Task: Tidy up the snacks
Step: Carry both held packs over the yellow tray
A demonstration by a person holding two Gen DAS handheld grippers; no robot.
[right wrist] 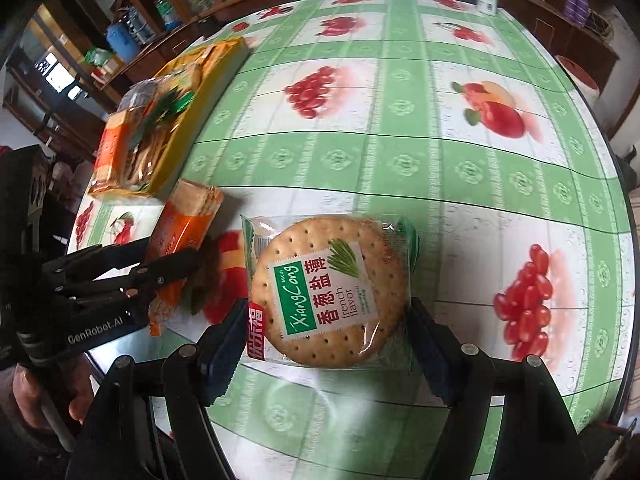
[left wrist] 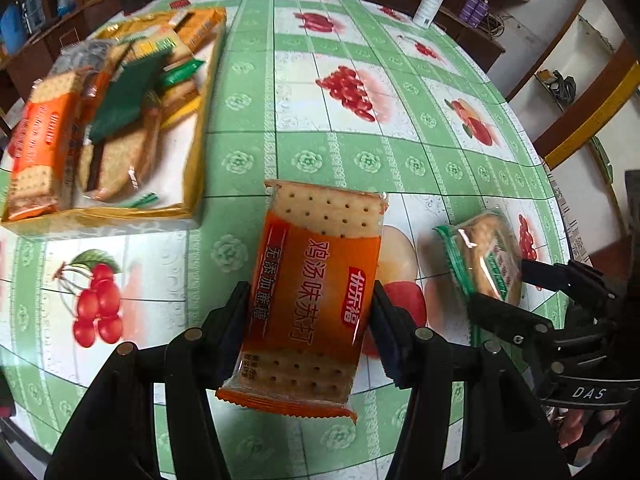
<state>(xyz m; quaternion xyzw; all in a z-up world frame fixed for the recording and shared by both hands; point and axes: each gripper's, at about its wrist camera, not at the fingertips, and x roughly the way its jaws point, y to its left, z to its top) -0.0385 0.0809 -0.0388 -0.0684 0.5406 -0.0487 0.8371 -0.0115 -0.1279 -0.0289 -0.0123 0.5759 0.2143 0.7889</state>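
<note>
In my left hand-held gripper (left wrist: 310, 314) I have an orange packet of soda crackers (left wrist: 310, 296), the two jaws clamped on its long sides so that it hangs lifted above the table (left wrist: 248, 152), its sawtooth bottom seam nearest the camera and the bare crackers showing through the clear top end. My right hand-held gripper (right wrist: 326, 328) grips a round scallion cracker in a clear and green wrapper (right wrist: 328, 292), the blue pads (right wrist: 224, 344) pressed against the wrapper's left and right edges, label side up, also raised off the cloth. In the left wrist view the right gripper sits just to the right of my orange packet with the green-edged wrapper in it; in the right wrist view the left gripper (right wrist: 168, 268) shows at the left with the orange packet tilted in its fingers. Beneath both lies the table's green-checked oilcloth printed with cherries and apples. Farther off, toward the left, a shallow yellow box (left wrist: 196, 160) stands on the table, already heaped with other cracker packs (left wrist: 108, 120) in orange, green and clear wrappers. At the far edge of the table a white bottle (left wrist: 430, 4) stands upright, well apart from everything else.
</note>
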